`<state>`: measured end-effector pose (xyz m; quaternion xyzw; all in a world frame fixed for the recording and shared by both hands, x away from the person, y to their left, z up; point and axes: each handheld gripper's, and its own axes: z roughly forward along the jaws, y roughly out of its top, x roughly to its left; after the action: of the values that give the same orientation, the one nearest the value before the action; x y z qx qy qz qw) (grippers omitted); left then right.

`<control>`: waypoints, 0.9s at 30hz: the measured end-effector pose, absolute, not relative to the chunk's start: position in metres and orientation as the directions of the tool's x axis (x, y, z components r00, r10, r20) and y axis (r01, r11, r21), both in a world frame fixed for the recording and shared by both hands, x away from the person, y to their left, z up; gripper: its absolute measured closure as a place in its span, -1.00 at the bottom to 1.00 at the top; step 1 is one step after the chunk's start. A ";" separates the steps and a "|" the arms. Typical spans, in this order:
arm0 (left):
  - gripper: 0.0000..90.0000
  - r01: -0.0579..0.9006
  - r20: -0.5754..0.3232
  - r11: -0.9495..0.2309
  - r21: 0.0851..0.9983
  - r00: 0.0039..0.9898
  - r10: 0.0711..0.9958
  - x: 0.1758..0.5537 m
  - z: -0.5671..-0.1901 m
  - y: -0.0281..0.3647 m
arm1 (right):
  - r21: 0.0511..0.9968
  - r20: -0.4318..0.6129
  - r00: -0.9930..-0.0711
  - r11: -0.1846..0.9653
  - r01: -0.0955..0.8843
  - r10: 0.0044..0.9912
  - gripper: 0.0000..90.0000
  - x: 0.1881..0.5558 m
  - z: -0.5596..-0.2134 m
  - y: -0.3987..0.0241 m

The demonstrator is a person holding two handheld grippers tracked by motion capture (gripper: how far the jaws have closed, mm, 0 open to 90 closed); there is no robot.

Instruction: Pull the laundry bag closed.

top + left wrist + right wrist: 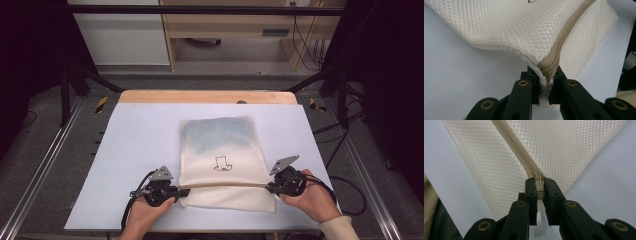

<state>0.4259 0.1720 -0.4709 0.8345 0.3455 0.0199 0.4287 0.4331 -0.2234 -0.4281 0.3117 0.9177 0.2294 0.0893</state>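
A cream mesh laundry bag (222, 155) lies flat in the middle of the white worktop (135, 150), a small dark drawing on its upper face and its beige zipper (516, 147) running across the end nearest the person. The left gripper (545, 86) is clamped on the bag's corner at the zipper's end, pinching mesh and tape together. At the opposite end, the right gripper (539, 192) is closed on the zipper pull (538, 181).
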 end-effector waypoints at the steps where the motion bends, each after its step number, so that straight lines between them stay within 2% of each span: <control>1: 0.83 0.559 -0.263 -0.394 0.729 0.761 0.593 0.426 -0.471 0.172 | 0.474 -0.023 -0.792 0.704 0.529 0.611 0.82 0.433 -0.428 -0.224; 22: 0.83 0.560 -0.249 -0.397 0.727 0.754 0.607 0.423 -0.470 0.173 | 0.475 -0.007 -0.773 0.682 0.556 0.634 0.82 0.430 -0.437 -0.227; 27: 0.78 0.560 -0.239 -0.400 0.726 0.750 0.616 0.421 -0.470 0.172 | 0.474 -0.007 -0.778 0.687 0.550 0.628 0.82 0.430 -0.437 -0.226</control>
<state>0.4212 0.1722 -0.4695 0.8359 0.3517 0.0335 0.4200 0.4299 -0.2264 -0.4367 0.3221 0.9146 0.2294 0.0845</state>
